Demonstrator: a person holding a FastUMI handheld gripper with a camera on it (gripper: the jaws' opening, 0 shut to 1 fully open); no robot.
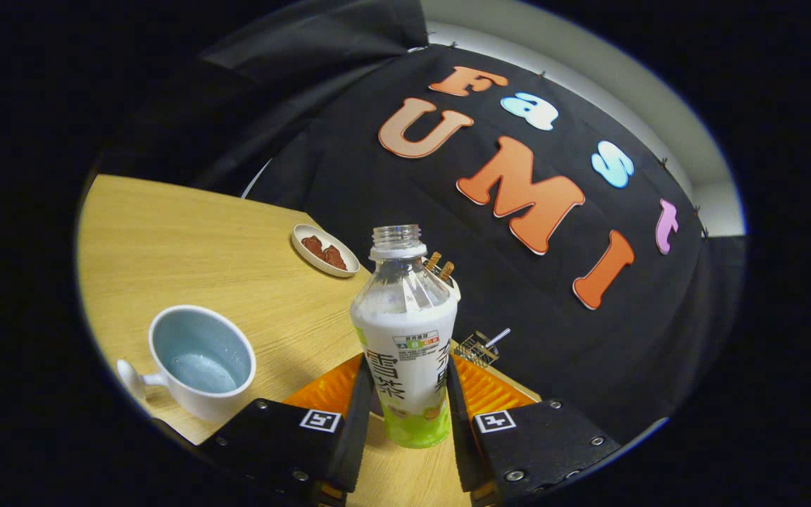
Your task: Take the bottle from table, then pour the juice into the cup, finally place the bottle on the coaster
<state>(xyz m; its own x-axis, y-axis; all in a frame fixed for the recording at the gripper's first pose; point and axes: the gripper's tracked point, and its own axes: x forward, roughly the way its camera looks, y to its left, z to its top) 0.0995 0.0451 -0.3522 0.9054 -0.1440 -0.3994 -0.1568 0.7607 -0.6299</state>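
One uncapped bottle (405, 338), white label, green base, upright, clenched between both claw (405, 401) fingers.

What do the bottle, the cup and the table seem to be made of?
Bottle, held between the claw fingers: clear plastic, likely, with a glossy printed sleeve. Cup: glazed ceramic by its smooth shine, white outside, pale blue inside. Table: light wood or laminate, with visible grain.

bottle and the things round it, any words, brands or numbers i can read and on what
juice bottle label, big print: large characters, partly hidden by the tongs clamped on both its sides; cannot be read whole.
Same label, small badge and fine print: too small to read.
Square markers on the tongs: black-and-white patterns, no words.
Cup and snack dish: no text.
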